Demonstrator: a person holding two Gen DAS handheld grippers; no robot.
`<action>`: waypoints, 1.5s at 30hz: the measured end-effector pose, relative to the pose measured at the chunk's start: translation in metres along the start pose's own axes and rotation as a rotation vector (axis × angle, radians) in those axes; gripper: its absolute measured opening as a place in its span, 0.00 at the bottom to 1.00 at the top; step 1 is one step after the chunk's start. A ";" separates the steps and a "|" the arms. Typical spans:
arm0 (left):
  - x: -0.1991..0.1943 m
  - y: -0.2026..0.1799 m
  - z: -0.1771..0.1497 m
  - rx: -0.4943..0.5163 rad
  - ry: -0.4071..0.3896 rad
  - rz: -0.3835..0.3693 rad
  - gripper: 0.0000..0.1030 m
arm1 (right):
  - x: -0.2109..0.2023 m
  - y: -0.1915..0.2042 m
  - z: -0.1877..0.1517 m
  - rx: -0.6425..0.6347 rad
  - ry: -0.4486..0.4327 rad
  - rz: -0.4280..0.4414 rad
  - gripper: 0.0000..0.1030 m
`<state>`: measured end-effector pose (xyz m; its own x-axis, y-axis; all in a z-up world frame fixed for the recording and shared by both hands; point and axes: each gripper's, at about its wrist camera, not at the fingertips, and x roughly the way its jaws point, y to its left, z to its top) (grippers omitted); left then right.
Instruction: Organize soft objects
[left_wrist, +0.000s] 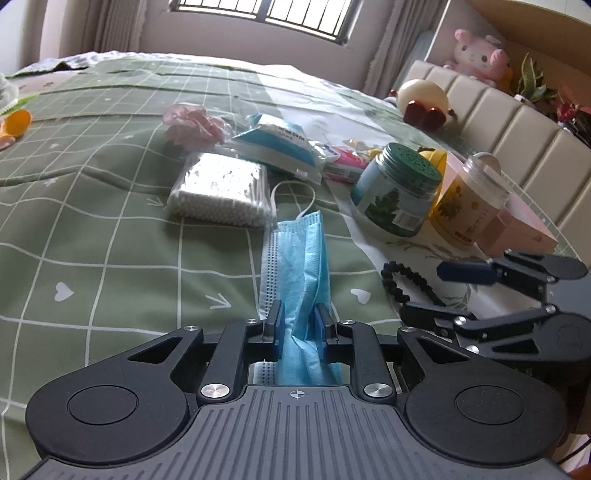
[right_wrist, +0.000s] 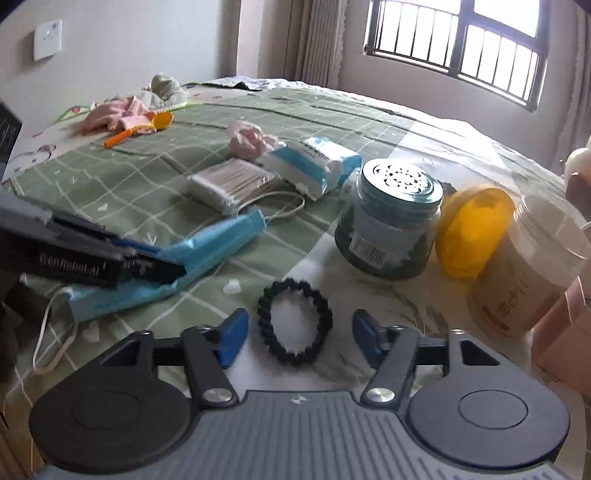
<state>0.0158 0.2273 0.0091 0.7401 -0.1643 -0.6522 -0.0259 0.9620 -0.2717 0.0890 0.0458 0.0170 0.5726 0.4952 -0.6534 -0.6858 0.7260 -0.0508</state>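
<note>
A blue face mask (left_wrist: 301, 266) lies folded lengthwise on the green checked bedspread (left_wrist: 110, 229). My left gripper (left_wrist: 300, 325) is shut on its near part; the right wrist view shows the mask (right_wrist: 218, 240) pinched between the fingers from the left. My right gripper (right_wrist: 295, 334) is open, its blue pads on either side of a black bead bracelet (right_wrist: 295, 321) that lies flat on the bed. The bracelet (left_wrist: 397, 282) and my right gripper (left_wrist: 439, 291) also show at the right of the left wrist view.
Beyond the mask lie a pack of cotton swabs (left_wrist: 221, 195), a blue and white tissue pack (left_wrist: 280, 144) and a pink scrunchie (left_wrist: 195, 123). A green-lidded jar (right_wrist: 391, 225), a yellow lid (right_wrist: 472, 229), a clear-lidded jar (right_wrist: 524, 266) and a pink box (left_wrist: 517, 229) stand right.
</note>
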 end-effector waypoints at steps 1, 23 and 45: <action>0.000 -0.001 0.001 0.001 0.006 0.006 0.20 | 0.005 -0.003 0.000 0.031 0.015 0.008 0.58; -0.064 -0.024 0.099 0.103 -0.269 0.008 0.06 | -0.097 -0.069 0.099 0.086 -0.238 0.097 0.13; 0.053 -0.173 0.167 0.139 -0.091 -0.199 0.10 | -0.110 -0.289 -0.003 0.384 -0.179 -0.196 0.39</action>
<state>0.1720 0.0885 0.1398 0.7789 -0.3392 -0.5274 0.2145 0.9345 -0.2841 0.2232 -0.2202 0.1017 0.7666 0.3809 -0.5170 -0.3603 0.9215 0.1448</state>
